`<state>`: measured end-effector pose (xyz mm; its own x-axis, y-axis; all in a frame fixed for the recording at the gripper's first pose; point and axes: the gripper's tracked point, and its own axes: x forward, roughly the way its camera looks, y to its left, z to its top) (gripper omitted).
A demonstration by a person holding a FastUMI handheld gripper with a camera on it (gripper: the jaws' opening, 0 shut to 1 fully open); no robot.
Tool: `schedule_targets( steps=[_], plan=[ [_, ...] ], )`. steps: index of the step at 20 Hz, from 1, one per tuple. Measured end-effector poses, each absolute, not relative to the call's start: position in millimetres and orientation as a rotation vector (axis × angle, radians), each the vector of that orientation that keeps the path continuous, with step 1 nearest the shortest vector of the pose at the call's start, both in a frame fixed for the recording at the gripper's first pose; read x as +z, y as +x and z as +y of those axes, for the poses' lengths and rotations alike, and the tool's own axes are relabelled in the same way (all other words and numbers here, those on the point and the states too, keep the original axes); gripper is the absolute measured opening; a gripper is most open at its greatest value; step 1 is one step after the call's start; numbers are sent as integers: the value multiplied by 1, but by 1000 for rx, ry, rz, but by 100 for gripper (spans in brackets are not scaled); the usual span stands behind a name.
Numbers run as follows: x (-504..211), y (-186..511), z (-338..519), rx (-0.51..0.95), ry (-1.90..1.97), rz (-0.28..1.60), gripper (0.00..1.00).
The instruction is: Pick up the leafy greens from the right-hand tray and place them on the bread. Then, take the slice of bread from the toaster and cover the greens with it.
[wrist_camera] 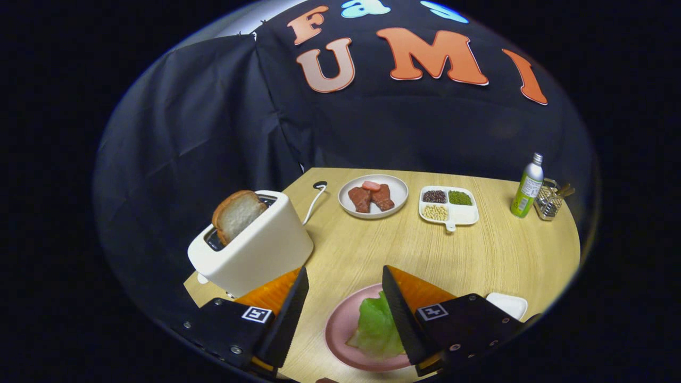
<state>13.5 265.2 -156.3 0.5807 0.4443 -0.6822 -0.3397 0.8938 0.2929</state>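
Greens (376, 325) on plate (340, 332), gripper (345, 276) wide.

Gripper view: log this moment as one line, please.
gripper: open, empty | leafy greens: on pink plate, between fingers | bread slice: in toaster | stage: greens placed, top slice not taken

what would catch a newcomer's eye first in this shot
Probably the white toaster just beyond the left finger, with a slice of bread sticking up out of its slot. Next, the leafy greens lying on a pink plate between the open fingers of the gripper, close to the right finger. Farther back on the wooden table sit a white plate of meat pieces and a divided dish of beans.
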Motion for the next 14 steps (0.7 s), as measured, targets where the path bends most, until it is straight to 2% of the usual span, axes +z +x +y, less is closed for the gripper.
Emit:
schedule_targets(
  steps=[14],
  plan=[
    [-94, 28, 390, 685, 134, 870, 86]
  ],
)
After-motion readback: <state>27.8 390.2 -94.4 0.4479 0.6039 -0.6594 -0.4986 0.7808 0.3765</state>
